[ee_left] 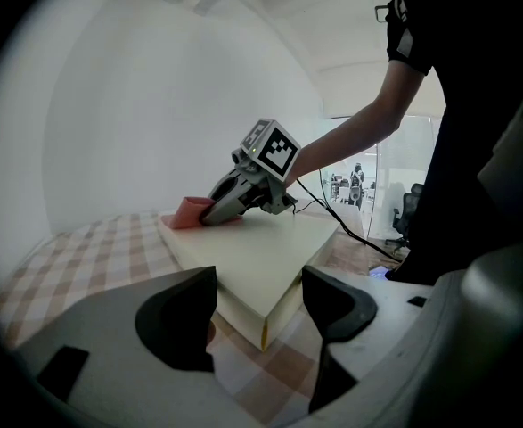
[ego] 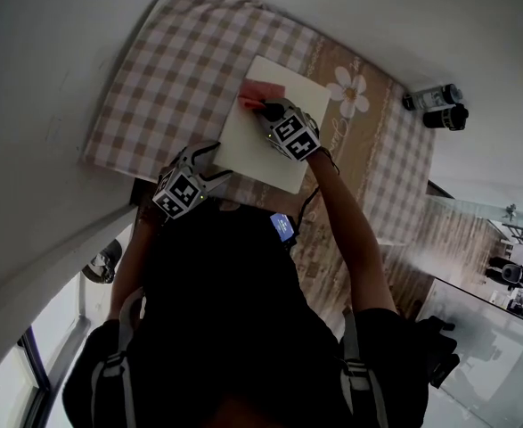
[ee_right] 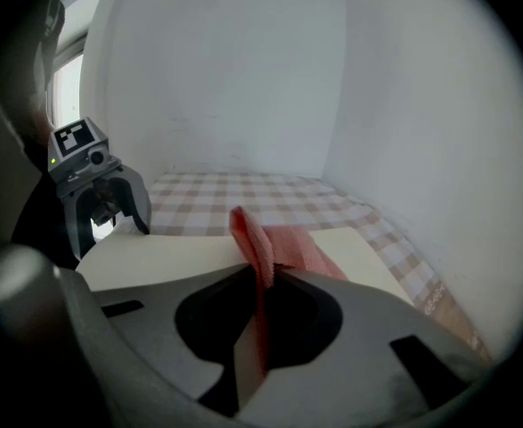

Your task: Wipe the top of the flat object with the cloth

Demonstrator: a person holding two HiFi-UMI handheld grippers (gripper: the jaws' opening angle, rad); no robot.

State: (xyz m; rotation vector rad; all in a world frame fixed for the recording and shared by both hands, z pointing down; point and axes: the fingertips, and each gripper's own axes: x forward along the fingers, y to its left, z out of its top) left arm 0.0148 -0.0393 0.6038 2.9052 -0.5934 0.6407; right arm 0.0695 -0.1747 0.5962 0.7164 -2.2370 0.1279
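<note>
The flat object is a cream board (ego: 274, 136) lying on a checked tablecloth (ego: 167, 78). A pink cloth (ego: 257, 93) rests on the board's far left part. My right gripper (ego: 266, 111) is shut on the cloth and holds it down on the board's top. In the right gripper view the cloth (ee_right: 274, 243) stands pinched between the jaws of the right gripper (ee_right: 259, 315), with the board (ee_right: 167, 252) underneath. My left gripper (ego: 213, 161) is open at the board's near left corner. In the left gripper view that corner (ee_left: 265, 315) lies just beyond the jaws of the left gripper (ee_left: 259, 315).
White walls close in behind and left of the table. A daisy print (ego: 350, 91) marks the tablecloth right of the board. Two dark cans (ego: 437, 107) stand off the table's far right end. A cable (ee_left: 341, 221) trails from the right gripper. The person's body fills the near side.
</note>
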